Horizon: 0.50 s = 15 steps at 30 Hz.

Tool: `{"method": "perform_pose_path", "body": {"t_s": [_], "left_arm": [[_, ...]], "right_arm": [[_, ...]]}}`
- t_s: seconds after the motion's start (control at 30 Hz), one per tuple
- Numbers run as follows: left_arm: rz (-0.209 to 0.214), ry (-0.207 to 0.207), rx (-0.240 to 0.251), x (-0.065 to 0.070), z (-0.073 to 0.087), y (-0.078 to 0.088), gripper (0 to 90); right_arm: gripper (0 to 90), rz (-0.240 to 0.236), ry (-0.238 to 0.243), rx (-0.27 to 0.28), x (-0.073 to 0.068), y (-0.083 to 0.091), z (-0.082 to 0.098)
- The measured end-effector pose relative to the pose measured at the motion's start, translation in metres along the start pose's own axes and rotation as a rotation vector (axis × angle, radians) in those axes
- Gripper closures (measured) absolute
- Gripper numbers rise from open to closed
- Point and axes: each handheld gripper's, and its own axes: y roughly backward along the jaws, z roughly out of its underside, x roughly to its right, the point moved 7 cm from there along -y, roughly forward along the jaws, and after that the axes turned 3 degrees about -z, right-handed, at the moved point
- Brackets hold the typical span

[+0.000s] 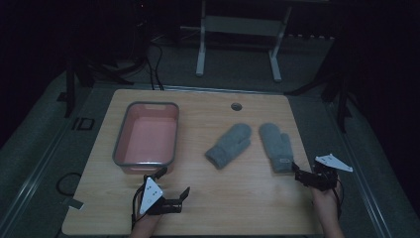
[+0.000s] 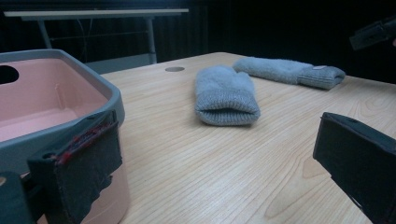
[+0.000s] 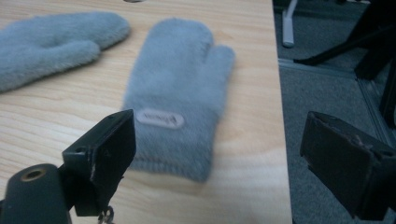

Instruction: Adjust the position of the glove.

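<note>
Two grey woollen mittens are seen lying flat on the light wooden table. The right grey mitten with a small label near its cuff is placed close to the right edge of the table, and its cuff is turned toward the person. The left grey mitten is laid just beside it, slanted, and the two are not touching.

The right gripper is held low above the table near the right edge, just before the cuff of the labelled mitten. Its jaws are spread apart and nothing is held between them; in the right gripper view the cuff is seen in the gap, but it is not pressed by the pads.

The left gripper is held near the front edge, just beside the near end of the pink plastic tub with a grey rim. Its jaws are also spread wide and nothing is gripped.
</note>
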Motion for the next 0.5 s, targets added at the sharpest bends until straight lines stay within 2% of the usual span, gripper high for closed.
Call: {"method": "perform_pose_path", "body": {"t_s": [0.13, 0.2, 0.23, 0.3, 0.37, 0.47, 0.5], "left_arm": [[-0.002, -0.007, 0.004, 0.001, 0.0, 0.0, 1.3], [-0.005, -0.008, 0.006, 0.001, 0.0, 0.0, 1.3], [-0.006, -0.008, 0.006, 0.001, 0.0, 0.0, 1.3], [-0.01, -0.008, 0.008, 0.0, 0.0, 0.0, 1.3], [-0.011, -0.011, 0.011, 0.0, 0.0, 0.0, 1.3], [-0.011, 0.004, 0.021, 0.0, -0.001, 0.0, 1.3], [-0.012, 0.005, 0.02, -0.001, -0.001, 0.0, 1.3]], "right_arm": [[10.5, -0.029, 0.028, 0.006, -0.009, -0.002, -0.012], [10.5, -0.059, 0.051, 0.016, -0.02, -0.003, -0.025], [10.5, -0.059, 0.051, 0.016, -0.02, -0.003, -0.025], [14.0, -0.093, 0.082, 0.006, -0.032, -0.007, -0.036], [13.2, -0.105, 0.094, -0.002, -0.037, -0.008, -0.039], [13.5, -0.171, 0.102, -0.029, -0.052, -0.014, -0.047], [13.7, -0.202, 0.109, -0.03, -0.061, -0.018, -0.053]]}}
